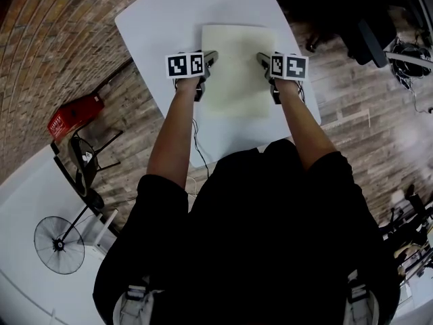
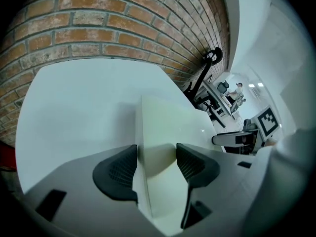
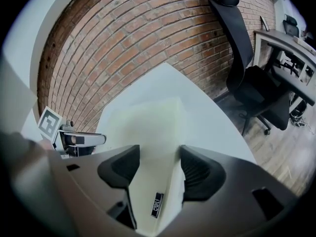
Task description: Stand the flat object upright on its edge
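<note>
the flat, pale cream rectangular slab (image 1: 237,73) is laid flat near the middle of the white rounded table (image 1: 155,26). its left edge is straddled by the left gripper (image 2: 157,164) and its right edge by the right gripper (image 3: 159,169). both pairs of jaws are spread wide, and nothing is clamped. a red brick wall (image 2: 98,23) is seen behind.

Head view looks steeply down on the table (image 1: 149,26); both gripper views skim it closely toward the brick wall (image 2: 98,28), sharing the cream board (image 1: 237,73).
</note>
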Demonstrator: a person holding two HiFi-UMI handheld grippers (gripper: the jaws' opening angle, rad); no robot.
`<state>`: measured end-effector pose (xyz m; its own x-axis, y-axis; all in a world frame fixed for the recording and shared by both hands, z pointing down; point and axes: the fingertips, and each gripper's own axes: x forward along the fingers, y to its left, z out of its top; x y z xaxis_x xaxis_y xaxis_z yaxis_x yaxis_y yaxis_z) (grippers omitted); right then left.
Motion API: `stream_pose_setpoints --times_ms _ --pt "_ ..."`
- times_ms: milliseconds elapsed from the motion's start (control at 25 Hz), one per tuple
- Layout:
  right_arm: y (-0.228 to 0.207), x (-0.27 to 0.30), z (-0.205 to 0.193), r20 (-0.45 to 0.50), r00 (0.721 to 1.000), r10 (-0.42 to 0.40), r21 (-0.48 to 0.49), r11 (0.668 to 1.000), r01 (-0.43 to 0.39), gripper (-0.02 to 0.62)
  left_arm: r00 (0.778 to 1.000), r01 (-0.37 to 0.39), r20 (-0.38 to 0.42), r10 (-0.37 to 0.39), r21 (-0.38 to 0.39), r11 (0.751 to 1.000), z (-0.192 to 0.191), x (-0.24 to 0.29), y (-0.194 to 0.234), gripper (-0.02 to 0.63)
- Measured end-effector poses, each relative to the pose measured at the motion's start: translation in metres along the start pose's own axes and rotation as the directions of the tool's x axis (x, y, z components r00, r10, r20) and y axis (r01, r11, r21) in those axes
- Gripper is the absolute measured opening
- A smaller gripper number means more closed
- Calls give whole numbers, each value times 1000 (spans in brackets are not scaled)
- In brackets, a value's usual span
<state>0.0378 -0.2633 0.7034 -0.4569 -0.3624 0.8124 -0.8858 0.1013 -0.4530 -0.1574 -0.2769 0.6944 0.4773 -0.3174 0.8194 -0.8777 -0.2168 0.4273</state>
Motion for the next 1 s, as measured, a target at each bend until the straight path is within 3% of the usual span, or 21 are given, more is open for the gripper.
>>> stream_pose_setpoints --times_ms 160,400,1000 --pt "1 -1 -2 -5 1000 2 -1 1000 -2 261 1000 9 22 -9 -27 1000 -2 0 0 247" --pt "3 -2 -2 -1 1000 -17 -5 1000 17 244 998 -34 47 35 -17 999 -1 -5 -6 242" --pt "9 -42 -10 41 999 -17 -30 999 18 239 992 -46 118 43 17 999 -9 -38 -39 242"
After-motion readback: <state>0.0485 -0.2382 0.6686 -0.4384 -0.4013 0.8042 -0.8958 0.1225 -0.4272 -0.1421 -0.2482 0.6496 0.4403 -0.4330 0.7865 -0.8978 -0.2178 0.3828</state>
